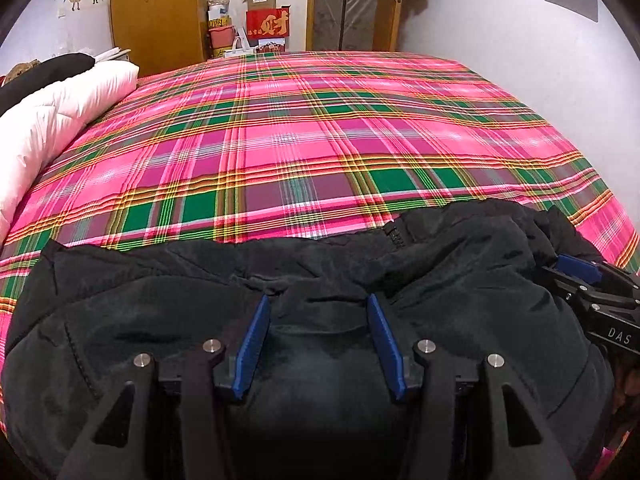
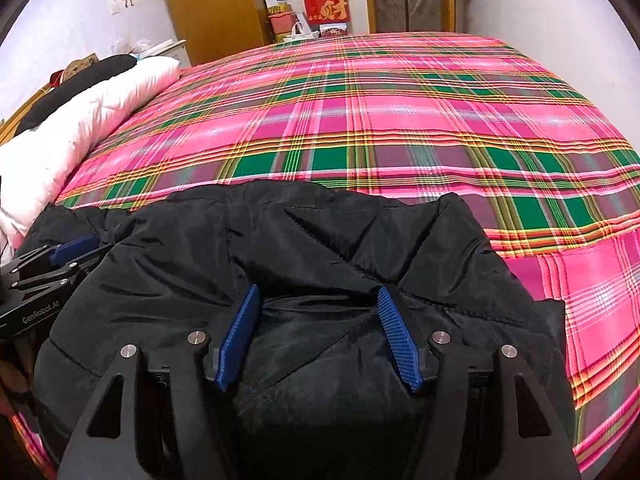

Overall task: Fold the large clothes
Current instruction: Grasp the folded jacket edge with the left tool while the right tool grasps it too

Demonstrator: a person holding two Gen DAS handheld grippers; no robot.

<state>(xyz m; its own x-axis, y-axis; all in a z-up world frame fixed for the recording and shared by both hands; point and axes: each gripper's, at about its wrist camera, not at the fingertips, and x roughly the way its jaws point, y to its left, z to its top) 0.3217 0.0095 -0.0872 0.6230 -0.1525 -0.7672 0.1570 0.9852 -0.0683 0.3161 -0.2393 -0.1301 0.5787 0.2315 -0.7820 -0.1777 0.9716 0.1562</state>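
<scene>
A large black padded jacket (image 1: 168,312) lies bunched at the near edge of the bed; it also shows in the right wrist view (image 2: 304,240). My left gripper (image 1: 318,300) is open, its blue pads (image 1: 254,344) spread over the jacket's fabric. My right gripper (image 2: 318,292) is open too, blue pads (image 2: 396,340) wide apart above the jacket. Each gripper shows in the other's view: the right one (image 1: 576,270) at the jacket's right end, the left one (image 2: 72,250) at its left end.
The bed carries a pink and green plaid sheet (image 1: 320,128). A white quilt (image 1: 56,116) and dark clothing lie along the left side. A wooden wardrobe (image 1: 160,12), boxes (image 1: 264,16) and a door stand beyond the far edge.
</scene>
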